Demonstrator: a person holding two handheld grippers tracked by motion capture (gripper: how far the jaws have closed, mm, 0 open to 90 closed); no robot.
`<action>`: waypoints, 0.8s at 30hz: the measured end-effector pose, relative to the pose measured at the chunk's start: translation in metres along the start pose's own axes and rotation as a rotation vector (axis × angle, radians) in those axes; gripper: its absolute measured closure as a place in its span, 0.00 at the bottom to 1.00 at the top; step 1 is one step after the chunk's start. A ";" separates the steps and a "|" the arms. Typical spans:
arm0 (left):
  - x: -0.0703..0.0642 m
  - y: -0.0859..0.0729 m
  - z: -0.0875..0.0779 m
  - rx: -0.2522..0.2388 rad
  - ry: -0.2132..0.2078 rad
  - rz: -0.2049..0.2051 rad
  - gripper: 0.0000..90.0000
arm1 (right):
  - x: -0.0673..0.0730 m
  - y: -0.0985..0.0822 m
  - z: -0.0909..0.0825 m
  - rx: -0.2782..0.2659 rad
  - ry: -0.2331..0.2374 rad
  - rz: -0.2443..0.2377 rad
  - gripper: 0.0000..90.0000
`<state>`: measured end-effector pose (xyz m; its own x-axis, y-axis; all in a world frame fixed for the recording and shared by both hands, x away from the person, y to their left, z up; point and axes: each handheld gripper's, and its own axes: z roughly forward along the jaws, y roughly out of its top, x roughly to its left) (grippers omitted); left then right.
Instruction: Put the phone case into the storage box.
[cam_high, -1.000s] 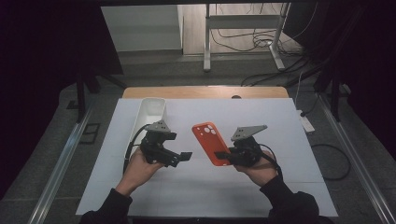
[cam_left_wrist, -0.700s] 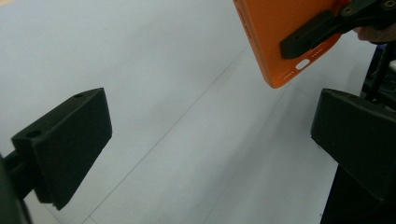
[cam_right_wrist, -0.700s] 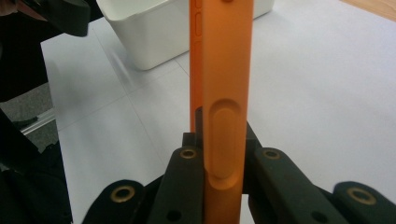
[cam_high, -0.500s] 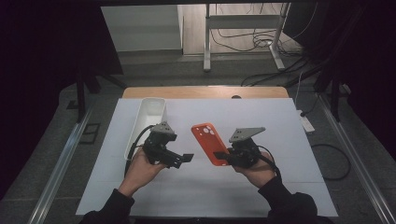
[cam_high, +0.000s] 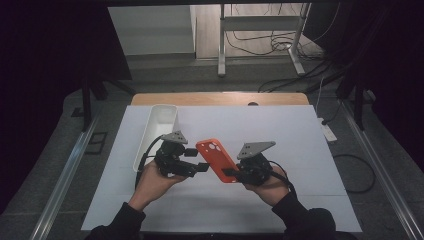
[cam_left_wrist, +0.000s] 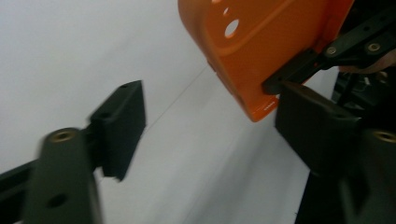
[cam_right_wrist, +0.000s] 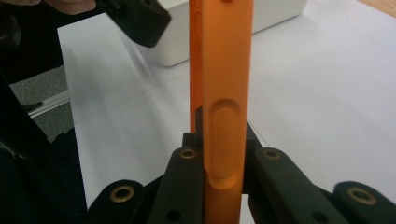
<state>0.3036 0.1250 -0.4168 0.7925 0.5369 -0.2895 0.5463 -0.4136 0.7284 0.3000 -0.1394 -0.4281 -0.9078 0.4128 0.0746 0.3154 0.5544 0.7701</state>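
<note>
high view: we see an orange phone case (cam_high: 216, 160) held above the white table (cam_high: 300, 145), near its middle, its near end clamped in the right gripper (cam_high: 231, 174). in the right gripper view both jaws press against the case's edge, which stands upright between them. the left gripper (cam_high: 199, 161) sits just left of the case with its jaws apart; in the left gripper view the case's corner hangs between them, close to one jaw. a white tray (cam_high: 156, 131) lies far-left of the grippers.
</note>
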 end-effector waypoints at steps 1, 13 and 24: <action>0.000 0.000 0.000 0.003 -0.009 -0.002 0.47 | 0.000 0.000 0.000 0.001 0.002 -0.003 0.94; 0.004 -0.002 0.000 0.027 -0.061 -0.022 0.95 | 0.003 0.000 0.002 0.010 -0.006 -0.014 0.94; 0.004 -0.001 0.001 0.044 -0.039 -0.098 0.99 | 0.005 -0.002 0.007 0.034 -0.011 0.003 0.94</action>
<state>0.3069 0.1270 -0.4194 0.7441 0.5475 -0.3828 0.6325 -0.3930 0.6675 0.2971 -0.1330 -0.4340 -0.9037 0.4225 0.0693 0.3272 0.5771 0.7482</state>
